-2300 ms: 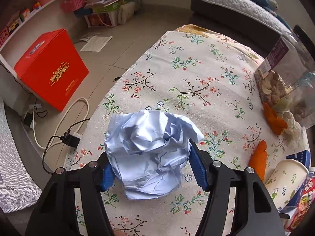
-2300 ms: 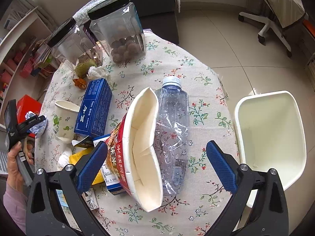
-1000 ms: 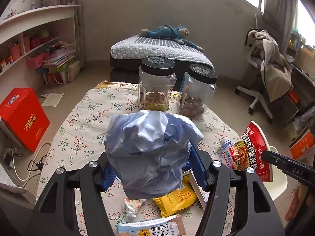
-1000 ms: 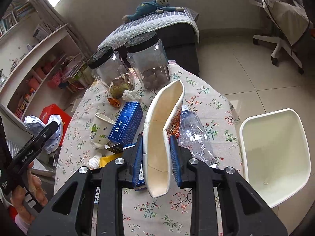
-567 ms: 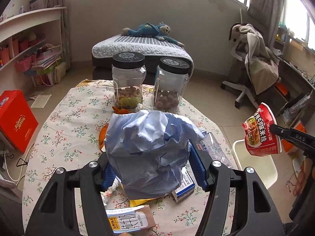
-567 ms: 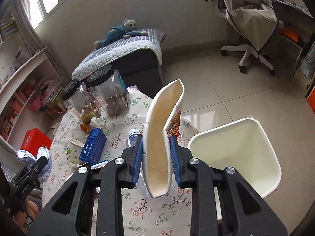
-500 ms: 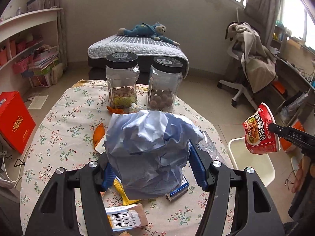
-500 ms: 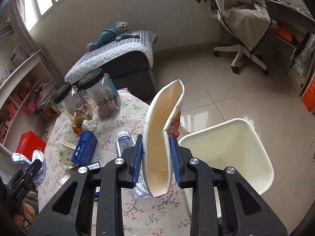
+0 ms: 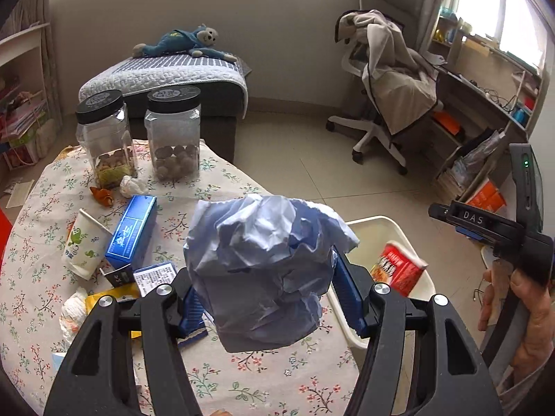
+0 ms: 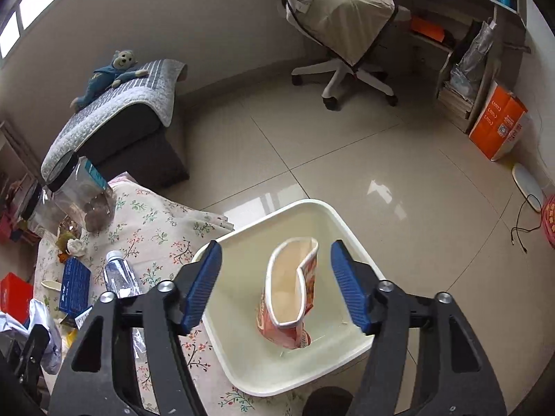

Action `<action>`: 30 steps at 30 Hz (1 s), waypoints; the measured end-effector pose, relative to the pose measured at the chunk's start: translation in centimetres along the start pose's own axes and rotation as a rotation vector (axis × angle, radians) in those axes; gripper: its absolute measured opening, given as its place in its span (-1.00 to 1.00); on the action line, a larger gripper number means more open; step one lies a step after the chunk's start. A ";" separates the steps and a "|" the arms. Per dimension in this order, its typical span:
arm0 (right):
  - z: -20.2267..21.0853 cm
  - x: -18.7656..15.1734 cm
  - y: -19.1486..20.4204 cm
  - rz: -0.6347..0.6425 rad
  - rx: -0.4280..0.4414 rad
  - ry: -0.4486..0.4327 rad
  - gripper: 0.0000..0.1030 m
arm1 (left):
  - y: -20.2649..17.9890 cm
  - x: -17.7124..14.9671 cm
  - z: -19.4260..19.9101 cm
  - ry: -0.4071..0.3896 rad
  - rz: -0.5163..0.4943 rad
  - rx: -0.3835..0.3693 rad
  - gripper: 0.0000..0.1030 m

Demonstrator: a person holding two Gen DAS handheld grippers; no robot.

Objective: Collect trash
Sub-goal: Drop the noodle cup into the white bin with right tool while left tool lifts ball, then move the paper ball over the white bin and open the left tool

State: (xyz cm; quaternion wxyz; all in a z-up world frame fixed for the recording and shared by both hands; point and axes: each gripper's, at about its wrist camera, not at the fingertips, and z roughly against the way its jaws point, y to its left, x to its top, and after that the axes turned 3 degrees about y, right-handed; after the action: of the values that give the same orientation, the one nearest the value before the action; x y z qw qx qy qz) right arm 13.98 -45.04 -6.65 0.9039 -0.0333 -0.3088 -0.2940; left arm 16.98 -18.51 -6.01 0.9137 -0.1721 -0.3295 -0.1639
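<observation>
My left gripper (image 9: 269,298) is shut on a crumpled pale blue paper ball (image 9: 263,263), held above the floral table's right edge next to the white bin (image 9: 380,223). My right gripper (image 10: 275,286) hangs over the bin (image 10: 347,228). Its jaws are opening, and the blue pads (image 10: 204,282) stand well apart. Below them the squashed red noodle cup (image 10: 295,298) is loose inside the bin, touching neither pad. The left wrist view shows that cup (image 9: 399,268) in the bin, and the right gripper (image 9: 485,225) in a hand at the right.
On the floral table (image 9: 222,180) are two lidded jars (image 9: 173,131), a blue box (image 9: 131,232), a paper cup (image 9: 81,242), wrappers and a plastic bottle (image 10: 119,277). An office chair (image 10: 343,27) and a low bed (image 10: 114,111) stand on the tiled floor beyond.
The right gripper swung from the table to above the bin, opened and let go of the red cup, which dropped in. The left gripper carried the paper ball toward the bin.
</observation>
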 end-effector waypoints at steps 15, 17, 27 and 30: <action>4.6 2.4 -9.5 -0.240 -0.114 -0.178 0.86 | -12.0 2.0 -5.9 0.083 -0.066 -0.116 0.22; 4.7 2.5 -10.2 -0.261 -0.113 -0.183 0.86 | -13.0 2.2 -6.6 0.092 -0.070 -0.124 0.22; 5.8 2.2 -11.1 -0.281 -0.130 -0.225 0.86 | -14.5 3.2 -7.9 0.115 -0.071 -0.114 0.56; 5.9 2.1 -10.5 -0.250 -0.153 -0.235 0.86 | -13.8 3.0 -7.1 0.092 -0.071 -0.084 0.58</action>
State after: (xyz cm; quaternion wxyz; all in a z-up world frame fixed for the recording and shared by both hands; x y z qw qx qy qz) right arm 6.36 -53.33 -1.91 0.8128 -0.0972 -0.3907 -0.4210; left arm 17.31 -34.31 -6.29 0.9135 -0.1906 -0.2860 -0.2178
